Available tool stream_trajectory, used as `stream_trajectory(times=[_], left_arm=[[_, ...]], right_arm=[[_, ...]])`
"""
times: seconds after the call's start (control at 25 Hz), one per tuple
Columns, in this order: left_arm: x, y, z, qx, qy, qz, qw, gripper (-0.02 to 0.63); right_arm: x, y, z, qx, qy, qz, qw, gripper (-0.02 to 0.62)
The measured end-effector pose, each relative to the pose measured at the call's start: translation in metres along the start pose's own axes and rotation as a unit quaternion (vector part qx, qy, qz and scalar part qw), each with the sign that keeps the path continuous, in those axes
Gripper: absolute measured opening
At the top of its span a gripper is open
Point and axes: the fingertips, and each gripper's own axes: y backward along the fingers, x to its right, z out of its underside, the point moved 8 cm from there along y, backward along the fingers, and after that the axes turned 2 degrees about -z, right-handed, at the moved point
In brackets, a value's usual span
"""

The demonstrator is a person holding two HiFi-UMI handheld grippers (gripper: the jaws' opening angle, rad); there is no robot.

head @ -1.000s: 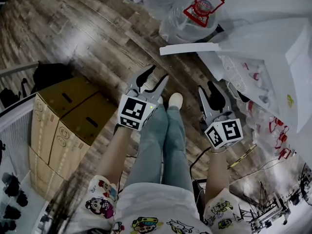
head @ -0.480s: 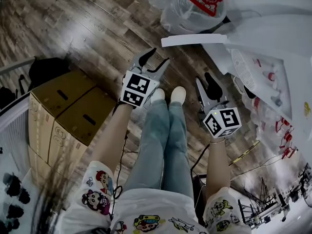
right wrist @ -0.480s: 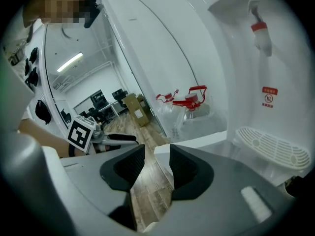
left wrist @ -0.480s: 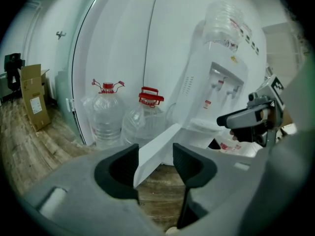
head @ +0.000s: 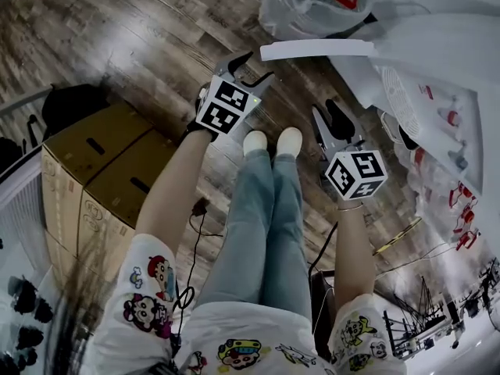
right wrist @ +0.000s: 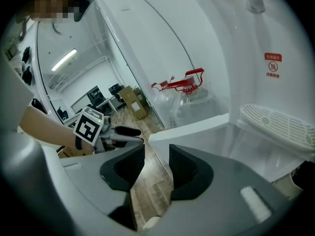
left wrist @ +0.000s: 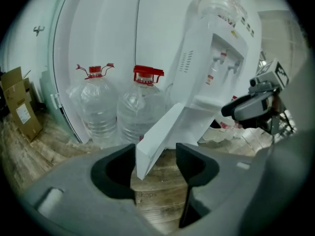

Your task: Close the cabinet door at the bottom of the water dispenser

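- The cabinet door (head: pixel 320 49) stands swung out from the water dispenser (head: pixel 437 37); closing it is all left to do.
- My left claw (head: pixel 254 67) has just been opening; the door's free edge shows in its gap, untouched.
- My right claw (head: pixel 328 114) is apart and empty, near the dispenser.

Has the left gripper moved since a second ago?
Yes: the left gripper went forward toward the open cabinet door; its jaws have just been opening, nothing gripped.

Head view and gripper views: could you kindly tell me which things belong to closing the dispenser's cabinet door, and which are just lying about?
For the job:
- open cabinet door
- water dispenser

Lying about:
- two water bottles
- cardboard boxes
- black bag
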Motion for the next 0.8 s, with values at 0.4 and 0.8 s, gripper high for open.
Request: stream_trajectory(times=[0.4,0.8], left_arm=[[-0.012,-0.040,-0.006,-0.072,-0.063,0.032,0.9949,0.285],[-0.012,-0.063,-0.005,-0.115,-0.089,0.035,0.9886,0.283]], right_arm=[[0.010,-0.004,0.015,-0.016,-0.030,0.023,0.999,0.142],[0.016,0.002,0.019,-0.009,-0.051,0.040,0.998,0.109]])
